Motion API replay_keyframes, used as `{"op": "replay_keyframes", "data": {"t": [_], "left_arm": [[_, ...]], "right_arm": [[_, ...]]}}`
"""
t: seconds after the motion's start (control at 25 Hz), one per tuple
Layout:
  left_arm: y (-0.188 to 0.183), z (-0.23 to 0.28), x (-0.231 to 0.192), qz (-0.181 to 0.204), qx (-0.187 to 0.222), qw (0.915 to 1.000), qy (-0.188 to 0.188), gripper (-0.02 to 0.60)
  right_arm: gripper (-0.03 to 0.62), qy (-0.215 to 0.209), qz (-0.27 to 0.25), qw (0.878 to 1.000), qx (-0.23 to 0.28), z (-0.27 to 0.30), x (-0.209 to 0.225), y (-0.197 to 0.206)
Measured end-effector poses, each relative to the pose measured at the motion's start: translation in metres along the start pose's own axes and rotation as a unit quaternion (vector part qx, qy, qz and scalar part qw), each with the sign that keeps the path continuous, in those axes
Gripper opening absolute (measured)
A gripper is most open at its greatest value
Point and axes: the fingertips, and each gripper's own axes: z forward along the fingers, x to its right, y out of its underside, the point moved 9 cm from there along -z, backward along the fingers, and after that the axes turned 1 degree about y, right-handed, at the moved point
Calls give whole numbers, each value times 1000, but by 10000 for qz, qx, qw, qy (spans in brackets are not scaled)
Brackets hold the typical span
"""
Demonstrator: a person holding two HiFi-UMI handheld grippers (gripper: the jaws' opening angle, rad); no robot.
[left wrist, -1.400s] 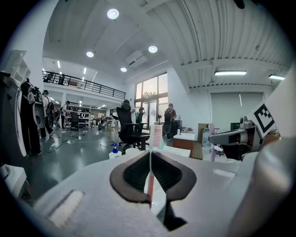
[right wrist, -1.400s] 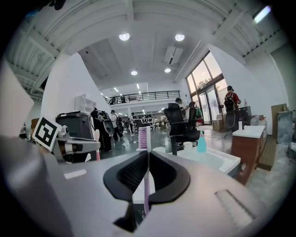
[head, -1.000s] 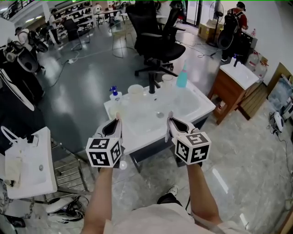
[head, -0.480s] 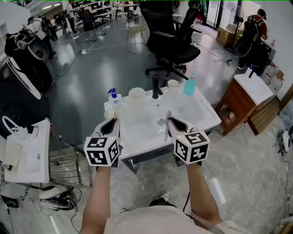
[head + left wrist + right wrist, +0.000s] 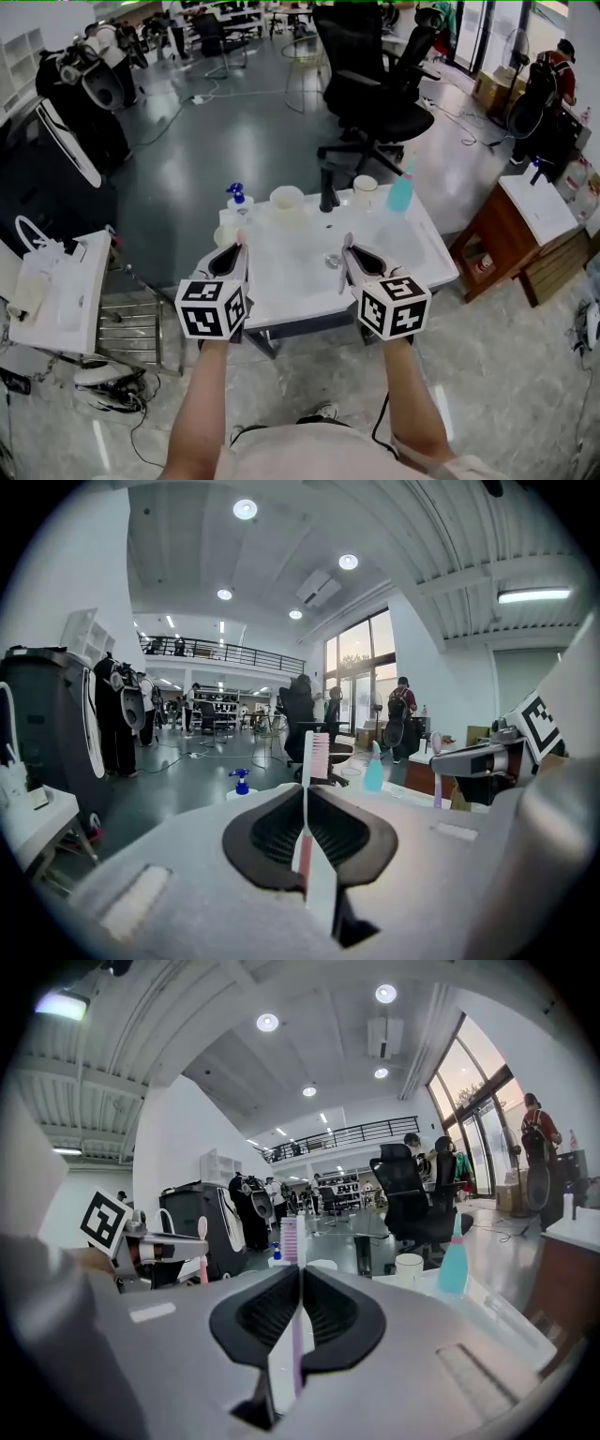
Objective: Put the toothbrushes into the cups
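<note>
My left gripper is shut on a pink toothbrush, held upright with the bristles on top. In my right gripper, also shut, a lilac toothbrush stands upright. Both grippers hover side by side over the near part of a white washbasin. Two white cups stand at its far edge: a wide cup to the left of the black tap and a smaller cup to its right. The smaller cup is also in the right gripper view, ahead and to the right.
On the basin's far left corner is a blue-topped pump bottle. A teal bottle is at the far right. A black office chair stands behind the basin, a wooden cabinet to the right, another white basin to the left.
Both grippers have swung sideways together with the person's turn, still side by side over the basin's near part. The toothbrushes remain upright in the jaws.
</note>
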Motion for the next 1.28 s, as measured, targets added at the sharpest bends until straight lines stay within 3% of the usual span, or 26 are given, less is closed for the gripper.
{"op": "replay_keyframes", "data": {"t": [0.56,1.28], "left_arm": [[-3,-13,-23,-159,34,9968,-778,15],[-30,57,-92,-223,316,9959,-824,15]], "right_arm": [[15,-777,-65,9970,-39,46,0,-10],[15,-997,-263,9946,-81,158,2,-40]]}}
